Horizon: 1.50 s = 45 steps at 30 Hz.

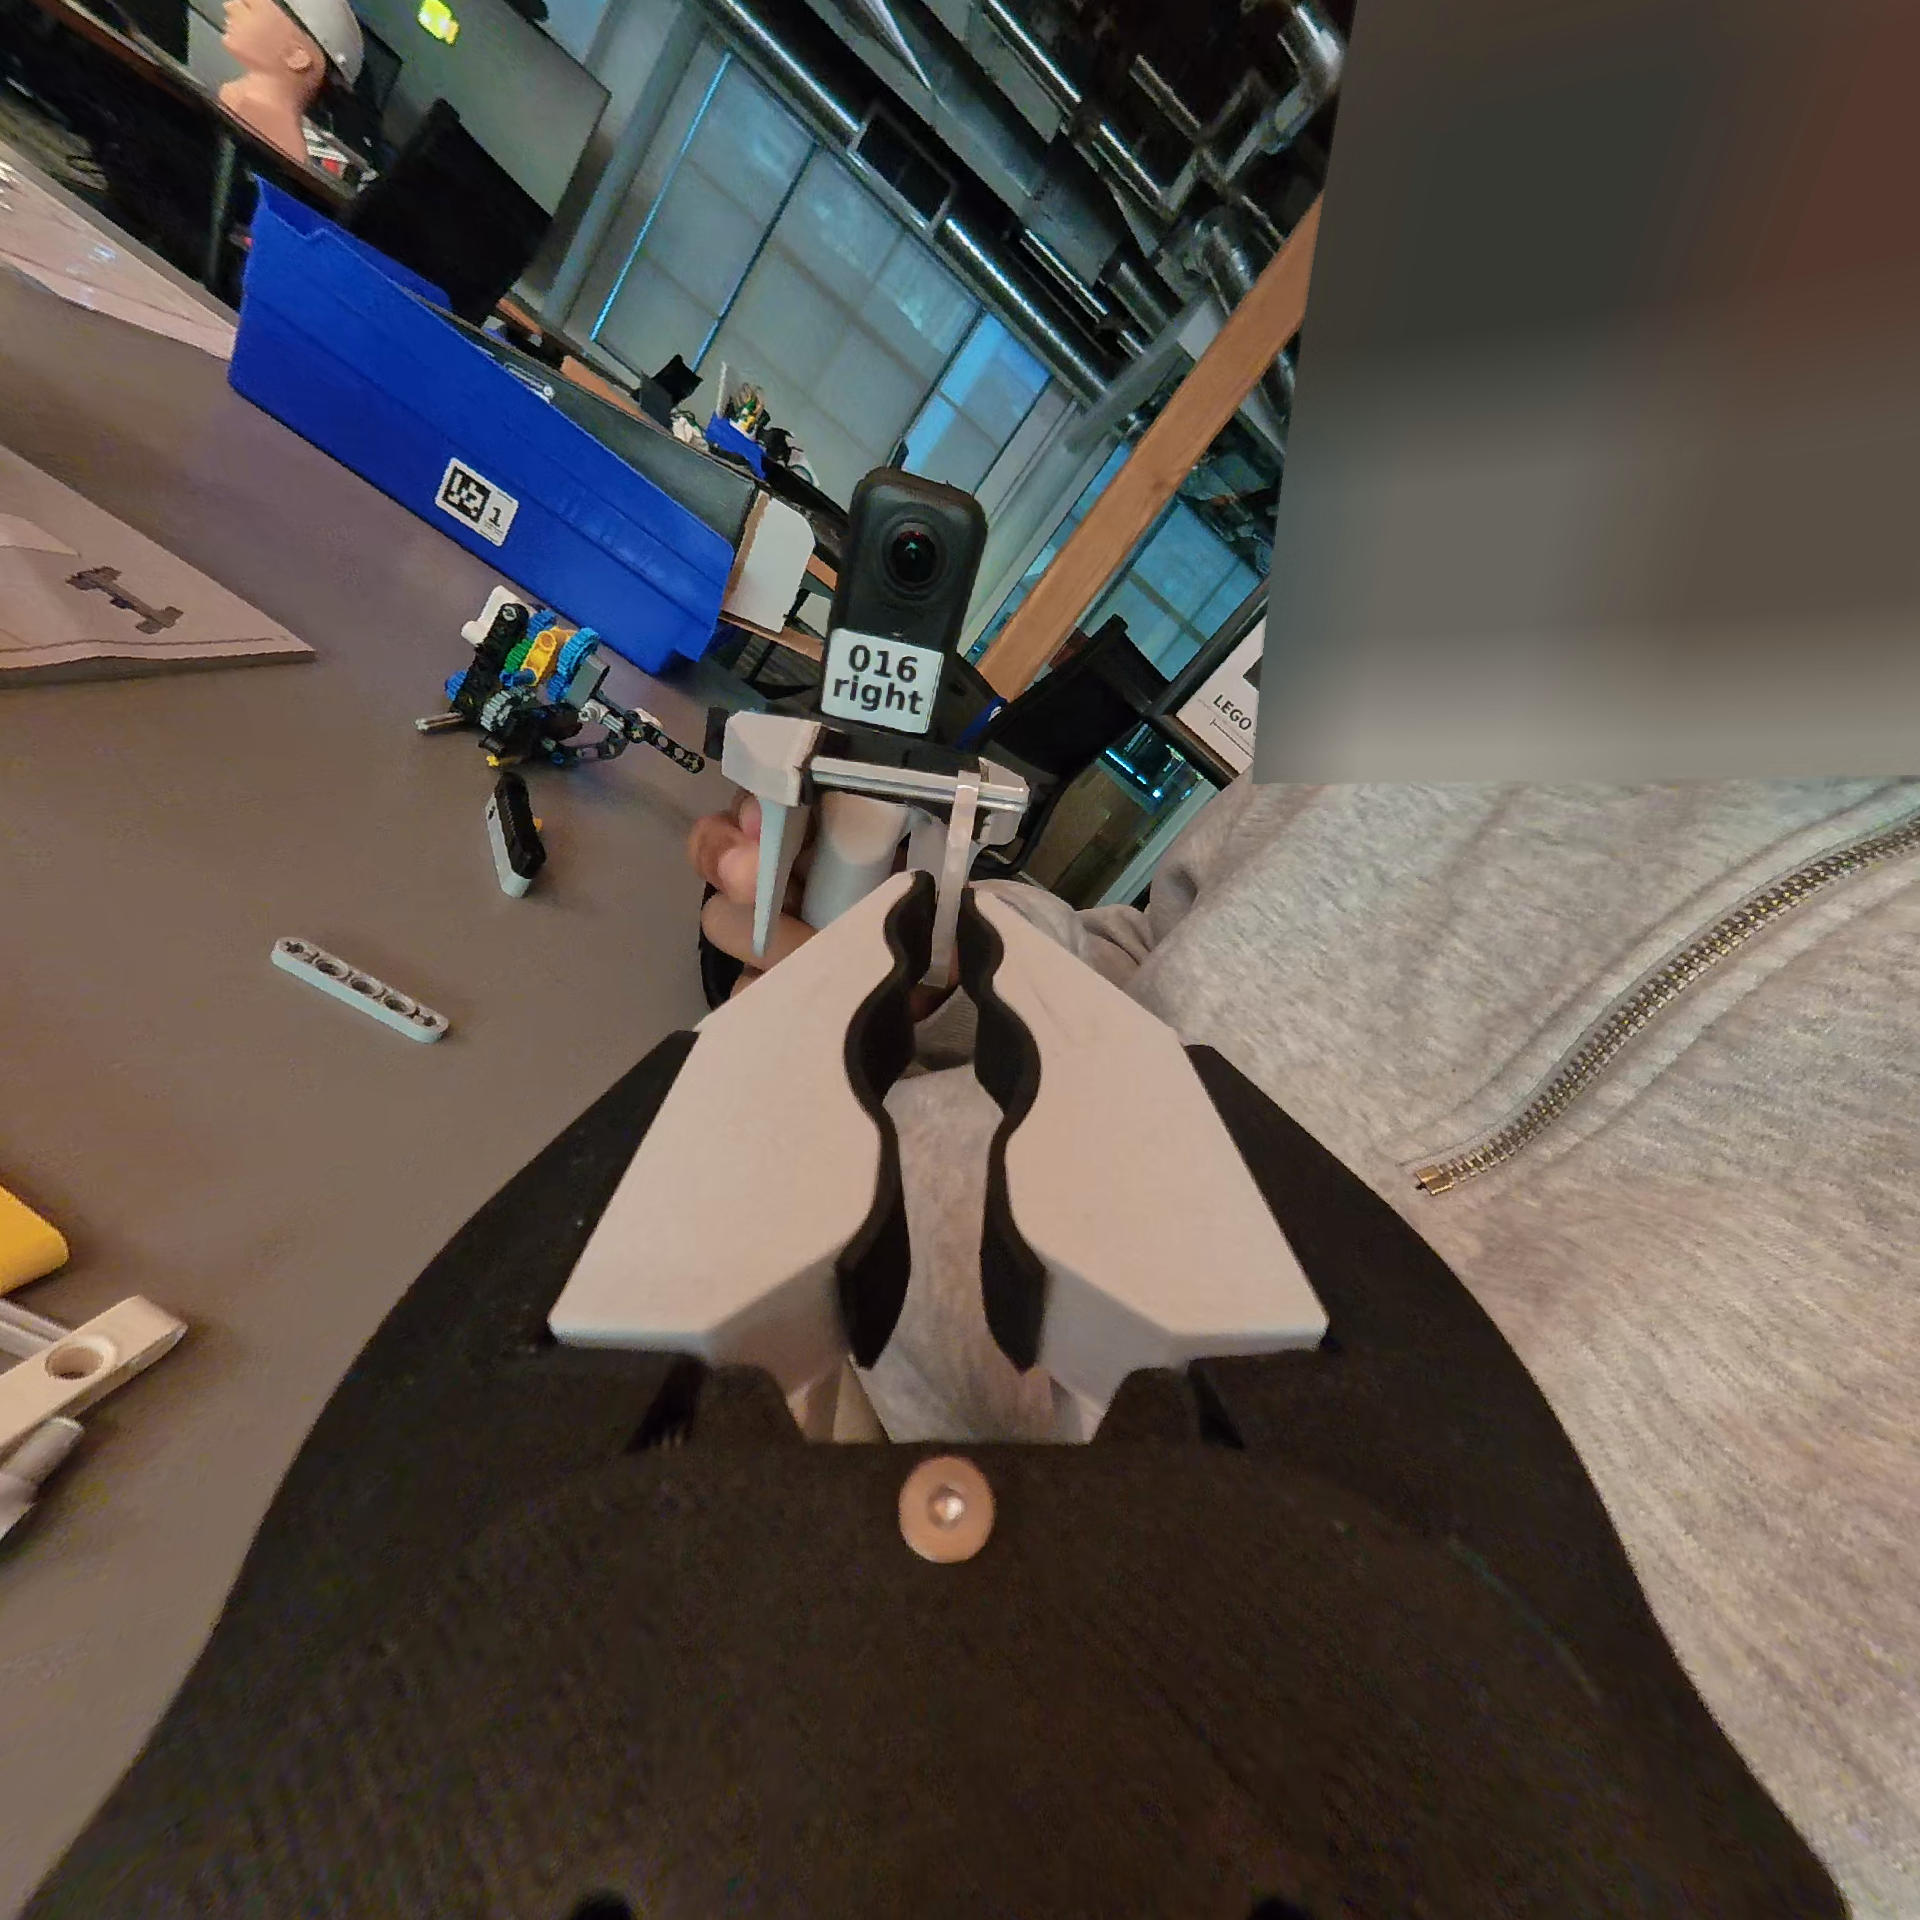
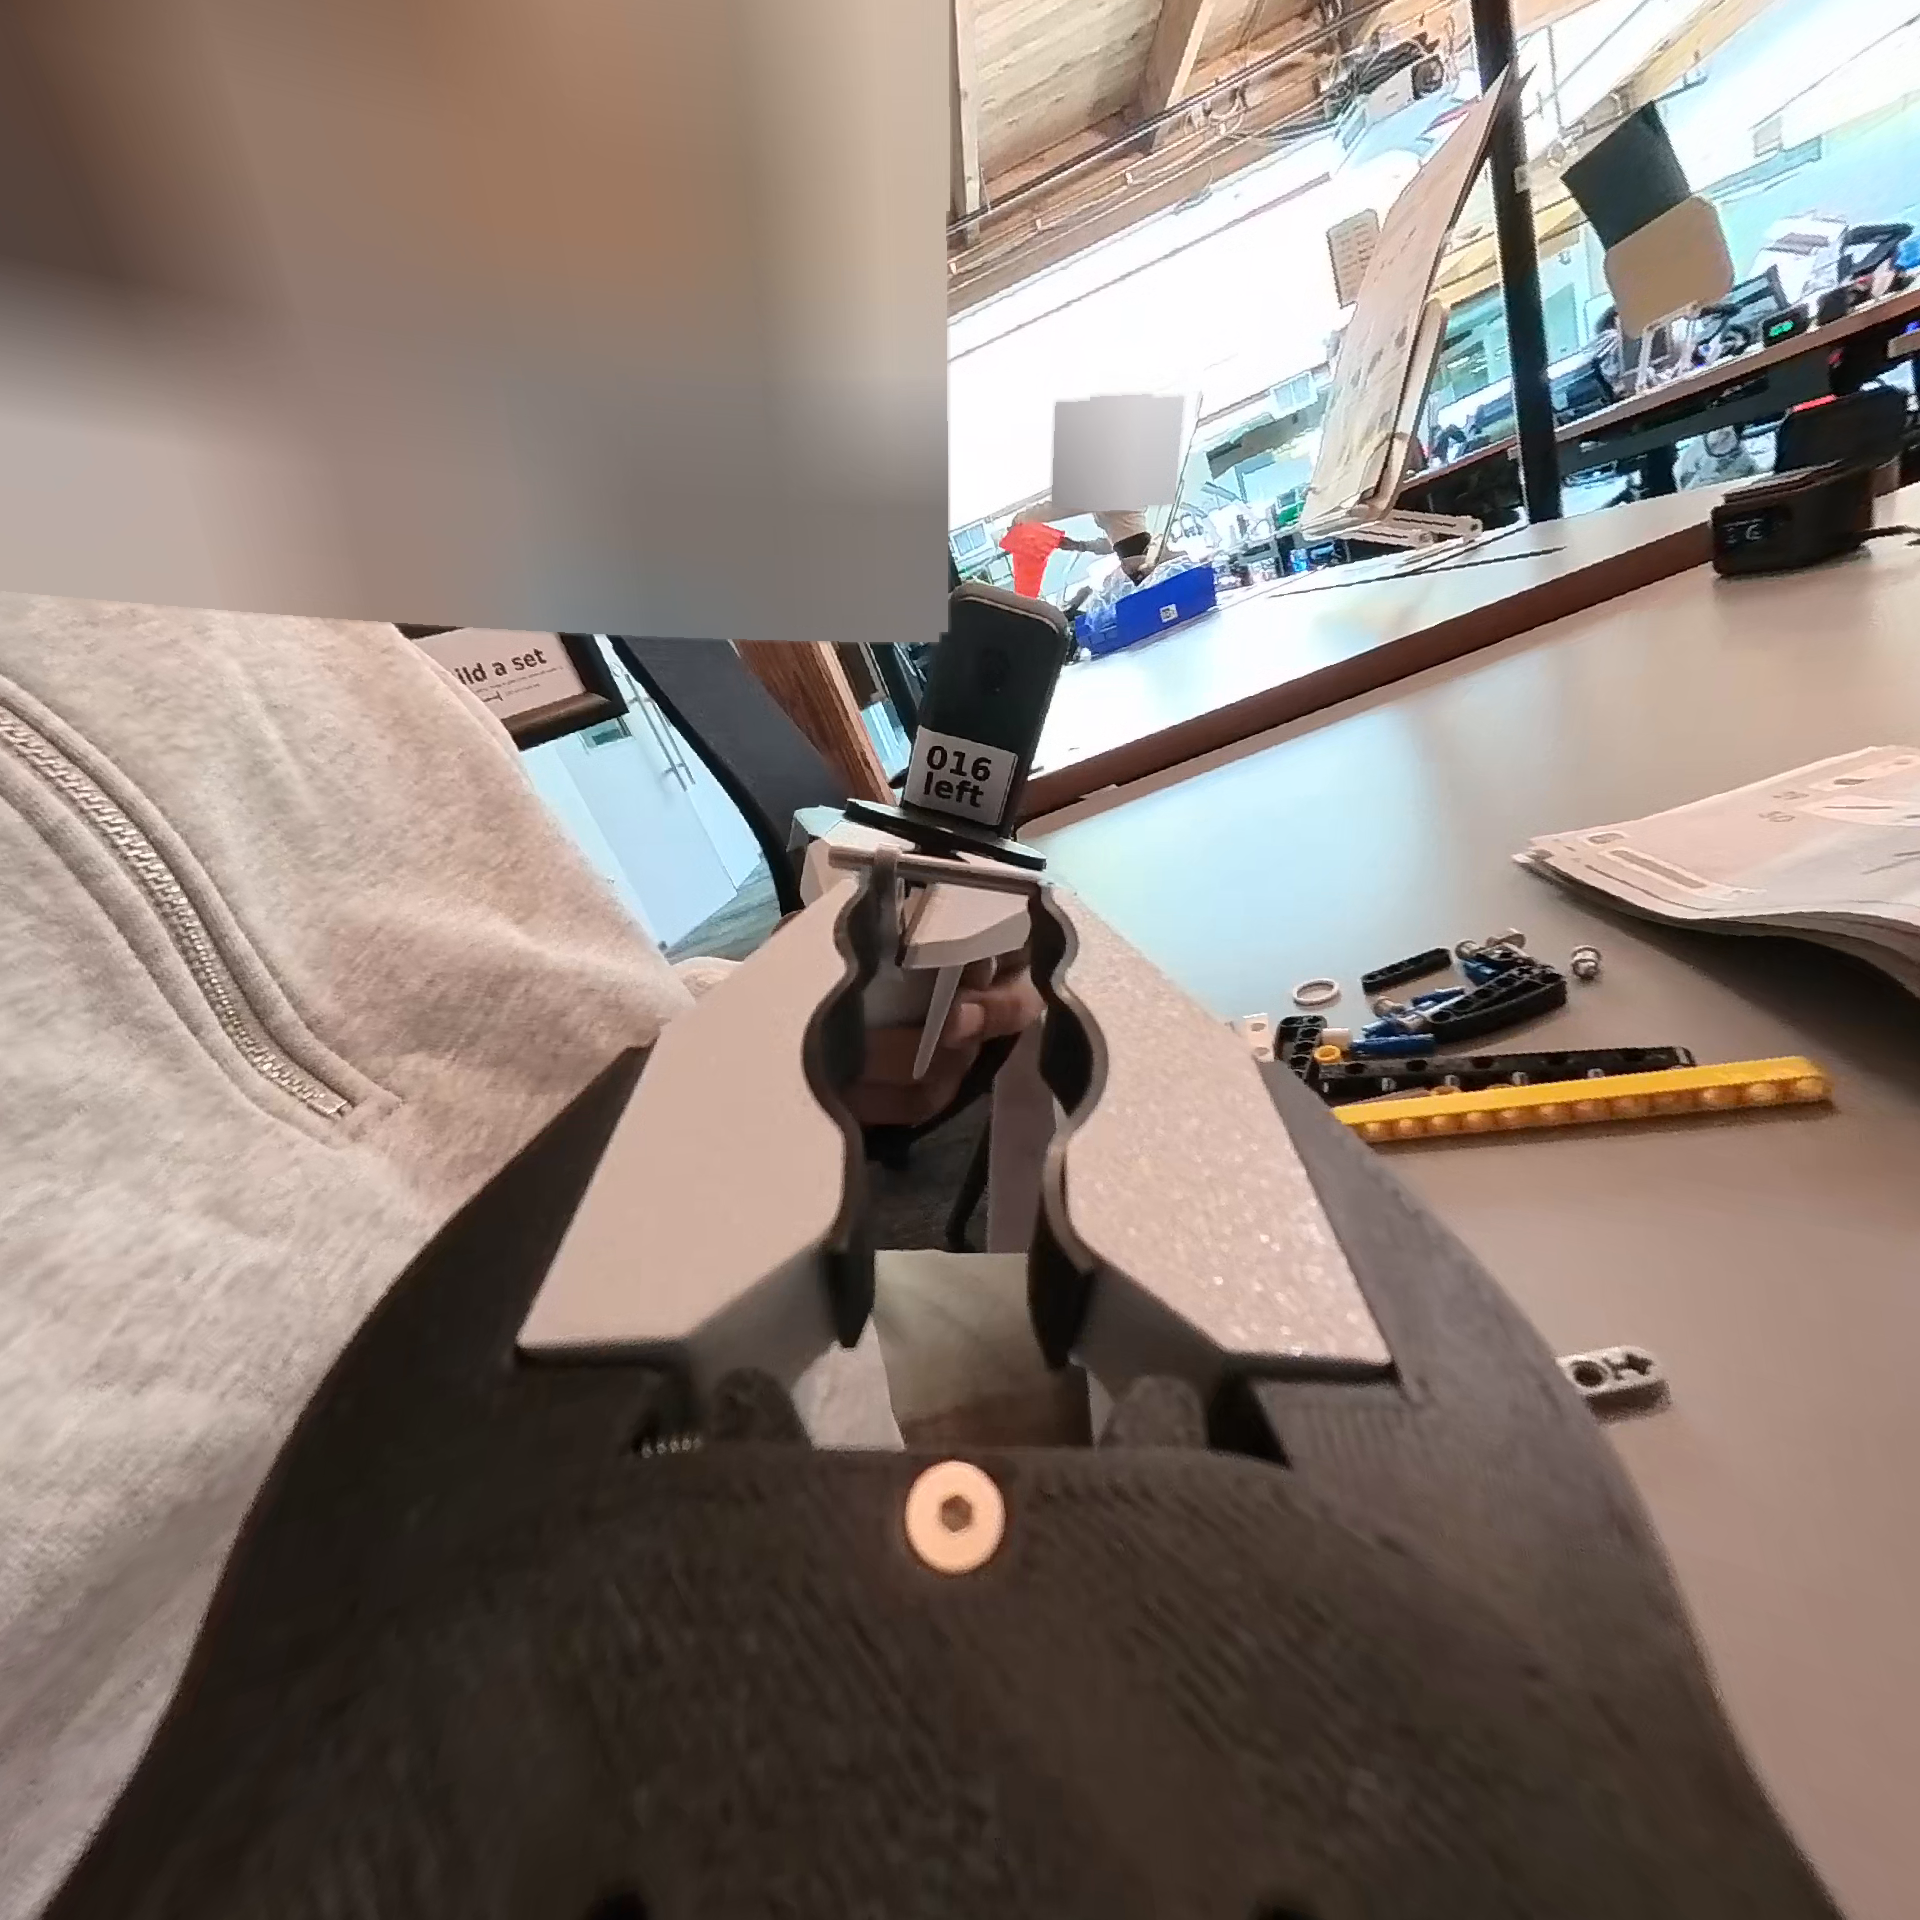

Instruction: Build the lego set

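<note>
My two grippers are held up off the table and face each other in front of a person's grey zip hoodie (image 1: 1558,1039). My left gripper (image 1: 940,894) has its jaws a narrow gap apart with nothing between them. My right gripper (image 2: 951,883) is open wide and empty. A partly built lego assembly (image 1: 530,686) of black, blue and yellow parts sits on the grey table (image 1: 208,831). A grey beam (image 1: 358,987) and a black-and-grey piece (image 1: 516,836) lie near it. A long yellow beam (image 2: 1579,1101), a long black beam (image 2: 1507,1070) and a pile of small parts (image 2: 1455,997) lie on the table in the right wrist view.
A blue bin (image 1: 468,457) stands behind the assembly. An instruction booklet (image 1: 104,603) lies at the left; it also shows in the right wrist view (image 2: 1745,862). Grey parts (image 1: 83,1361) and a yellow piece (image 1: 26,1242) lie at the left edge. A small grey piece (image 2: 1610,1377) lies apart.
</note>
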### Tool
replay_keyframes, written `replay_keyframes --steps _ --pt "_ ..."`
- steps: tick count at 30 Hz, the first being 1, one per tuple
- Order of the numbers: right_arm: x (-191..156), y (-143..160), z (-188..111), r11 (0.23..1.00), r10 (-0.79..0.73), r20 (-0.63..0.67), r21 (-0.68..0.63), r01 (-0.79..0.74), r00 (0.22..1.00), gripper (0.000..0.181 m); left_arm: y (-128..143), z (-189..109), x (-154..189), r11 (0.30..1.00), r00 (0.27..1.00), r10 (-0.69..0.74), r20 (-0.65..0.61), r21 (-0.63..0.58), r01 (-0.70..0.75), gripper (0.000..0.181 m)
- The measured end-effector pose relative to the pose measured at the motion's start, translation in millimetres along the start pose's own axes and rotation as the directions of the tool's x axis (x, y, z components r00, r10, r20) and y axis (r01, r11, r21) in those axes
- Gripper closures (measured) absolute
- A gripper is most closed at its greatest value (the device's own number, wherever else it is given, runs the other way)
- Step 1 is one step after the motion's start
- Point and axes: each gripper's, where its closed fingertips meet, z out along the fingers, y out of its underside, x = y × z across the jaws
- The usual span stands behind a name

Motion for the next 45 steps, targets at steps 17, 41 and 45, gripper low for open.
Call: replay_keyframes --steps 17,41,45 --pt "-10 -2 8 1.0 -0.029 0.041 0.012 0.029 0.999 0.179 -2 -2 2 0.999 0.999 0.039 0.021 0.004 -0.039 0.181" --pt "-11 -5 2 0.994 0.108 0.062 0.025 -0.11 0.992 0.126 -5 -10 -20 0.941 0.894 0.339 0.294 -0.093 -0.326 0.181" --pt "-12 -9 1 0.998 0.055 0.048 0.042 -0.057 0.997 0.145 -3 -8 -18 0.936 0.89 0.353 0.288 -0.101 -0.338 0.181"
